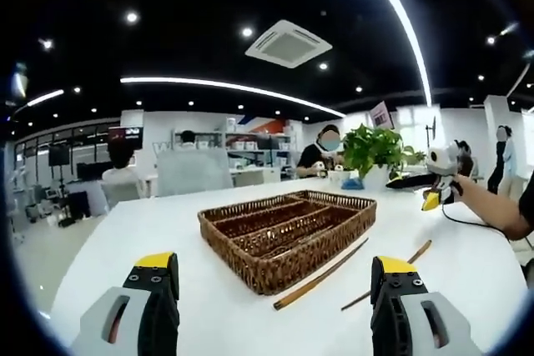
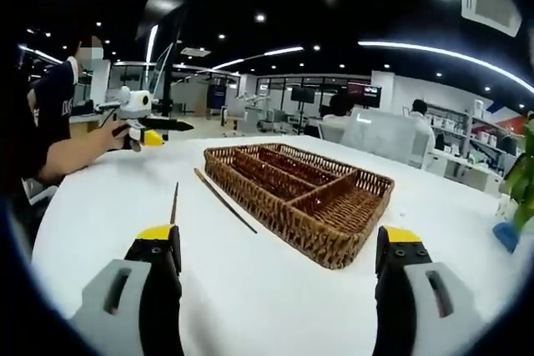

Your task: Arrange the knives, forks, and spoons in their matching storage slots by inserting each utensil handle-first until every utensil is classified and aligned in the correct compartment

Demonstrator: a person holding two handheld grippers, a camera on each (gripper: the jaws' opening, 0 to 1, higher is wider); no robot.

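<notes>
One brown wicker tray [image 1: 288,239], compartmented

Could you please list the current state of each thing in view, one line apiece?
Wicker cutlery tray: upright on the white table, compartments empty.
Two thin wooden sticks: lying flat on the table beside the tray, outside it.
Left gripper: open, holding nothing.
Right gripper: open, holding nothing.
Potted plant: upright at the table's far edge.
</notes>
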